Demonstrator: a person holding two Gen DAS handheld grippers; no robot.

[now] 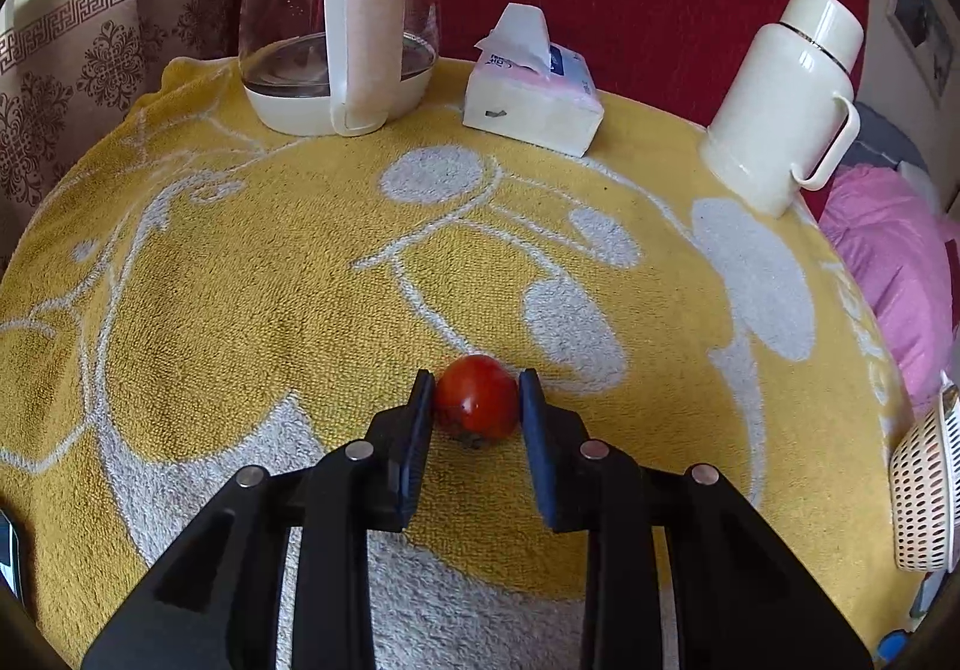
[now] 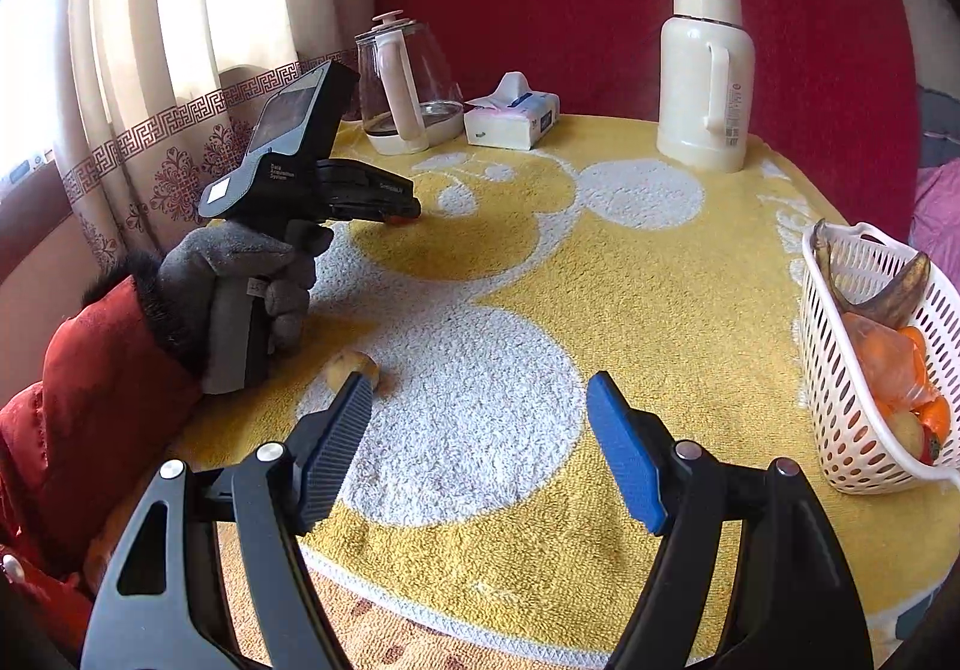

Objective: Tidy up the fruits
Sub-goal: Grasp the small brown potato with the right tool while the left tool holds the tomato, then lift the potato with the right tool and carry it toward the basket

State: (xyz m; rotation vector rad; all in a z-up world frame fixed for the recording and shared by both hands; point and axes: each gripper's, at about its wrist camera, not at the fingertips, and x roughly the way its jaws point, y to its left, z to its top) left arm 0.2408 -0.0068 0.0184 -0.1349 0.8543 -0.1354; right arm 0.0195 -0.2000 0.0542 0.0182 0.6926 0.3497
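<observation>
Yellow towel-covered table [image 1: 240,262]: the red fruit [image 1: 477,397] is clamped by the left gripper [image 1: 477,400], well apart from the basket [image 2: 840,430]; the right gripper [image 2: 480,400] is held unclenched, empty, probably for the next pickup.

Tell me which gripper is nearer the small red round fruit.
Left. The left gripper is clamped on the red fruit; the right gripper hangs open over bare towel, away from it.
</observation>
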